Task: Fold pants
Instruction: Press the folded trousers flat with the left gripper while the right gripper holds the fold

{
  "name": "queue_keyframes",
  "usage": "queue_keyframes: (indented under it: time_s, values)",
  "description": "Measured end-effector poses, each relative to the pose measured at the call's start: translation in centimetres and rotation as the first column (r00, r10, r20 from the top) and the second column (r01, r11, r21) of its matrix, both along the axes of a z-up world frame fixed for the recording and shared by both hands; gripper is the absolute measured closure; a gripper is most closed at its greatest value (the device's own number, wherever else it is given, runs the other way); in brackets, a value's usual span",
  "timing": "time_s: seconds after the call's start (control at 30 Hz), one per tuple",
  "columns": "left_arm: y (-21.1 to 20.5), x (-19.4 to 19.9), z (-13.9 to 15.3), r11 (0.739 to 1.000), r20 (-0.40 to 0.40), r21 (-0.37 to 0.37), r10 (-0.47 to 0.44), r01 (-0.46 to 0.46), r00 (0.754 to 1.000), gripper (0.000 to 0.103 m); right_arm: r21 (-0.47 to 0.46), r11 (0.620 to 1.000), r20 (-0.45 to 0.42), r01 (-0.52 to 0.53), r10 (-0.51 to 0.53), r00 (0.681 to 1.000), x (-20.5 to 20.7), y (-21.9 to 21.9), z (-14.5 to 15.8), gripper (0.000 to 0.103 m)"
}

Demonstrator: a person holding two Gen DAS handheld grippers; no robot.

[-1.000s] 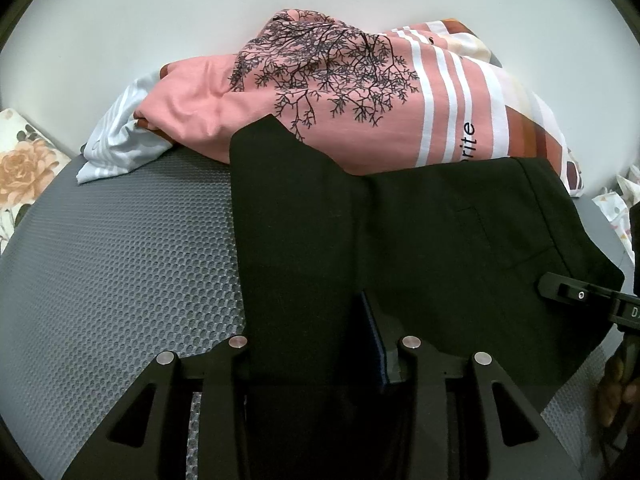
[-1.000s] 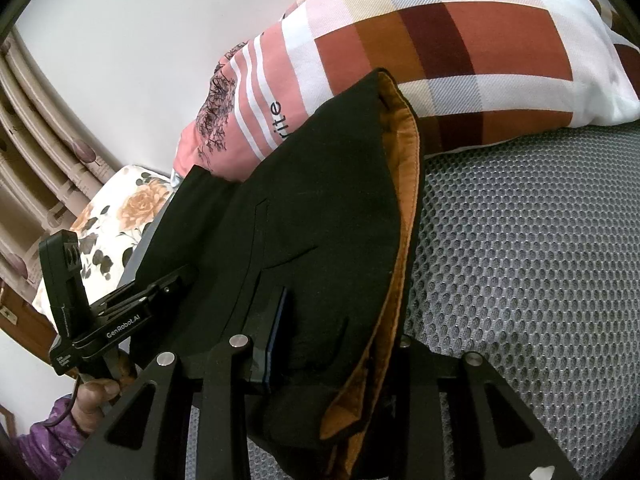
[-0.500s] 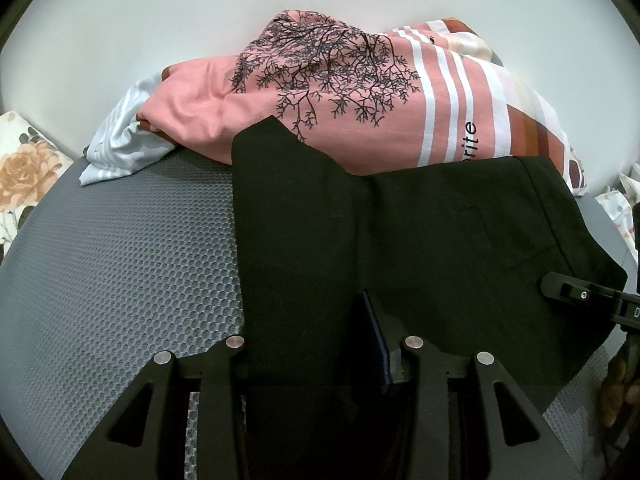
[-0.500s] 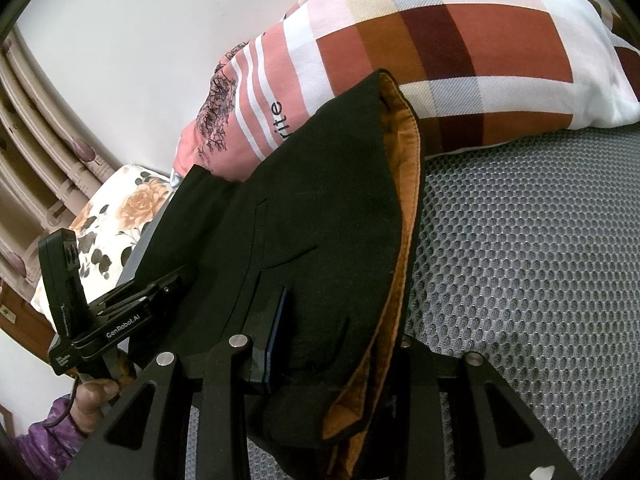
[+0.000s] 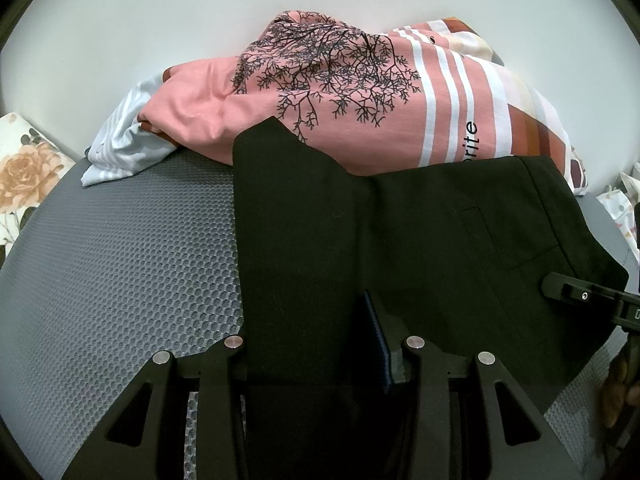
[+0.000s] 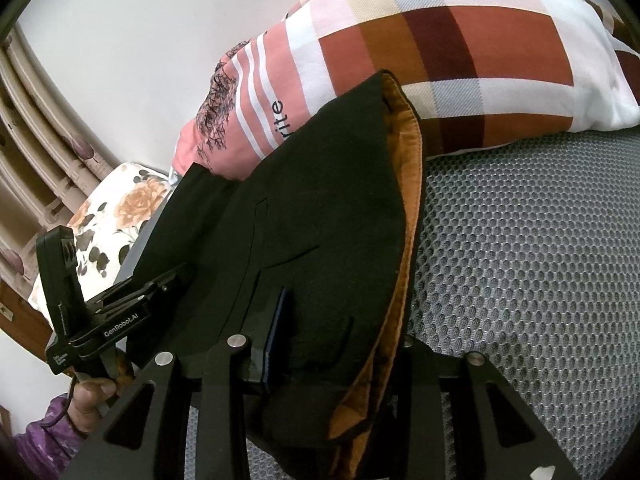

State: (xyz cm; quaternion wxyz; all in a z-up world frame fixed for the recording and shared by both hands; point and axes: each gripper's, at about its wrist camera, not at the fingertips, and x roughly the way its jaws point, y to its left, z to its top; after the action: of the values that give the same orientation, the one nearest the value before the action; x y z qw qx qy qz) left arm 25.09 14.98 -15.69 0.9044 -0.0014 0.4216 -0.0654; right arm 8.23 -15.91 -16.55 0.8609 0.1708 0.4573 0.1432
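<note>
Saw left gripper (image 5: pixel 312 354) clamped on a thick fold of the black pants (image 5: pixel 440 248), with cloth filling the gap between the fingers. Saw right gripper (image 6: pixel 340 344) clamped the same way on the waistband end, with orange lining (image 6: pixel 408 240) turned out along that edge. Found the pants spread from both grips over the grey mesh mat (image 5: pixel 120 280) toward its far edge, with the far corner up on the pink shirt (image 5: pixel 320 92) and against the checked pillow (image 6: pixel 460 40) behind.

Judged the risks, near first:
- Held several layers per grip. Could have dropped an inner layer on a lift and skewed the fold.
- Saw lining bulging beside the right grip. Could have got creased into the fold unless tucked in.
- Noted rough mesh under the cloth. Could have snagged and bunched the lower layer on a slide.
- Noted the overlap at the mat's far edge. Could have dragged the shirt along, or left the fold sloped and uneven.
- Saw both grippers near each other on one garment. Could have clashed on a crossing move.
</note>
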Motion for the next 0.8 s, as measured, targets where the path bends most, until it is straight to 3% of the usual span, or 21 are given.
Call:
queue_keyframes:
  time_s: [0.8]
  values:
    - [0.30,0.10,0.09,1.000,0.001,0.005,0.001,-0.001,1.000,0.059,-0.006,1.000,0.000,-0.003,0.003,1.000,0.06,0.08,-0.14,0.069]
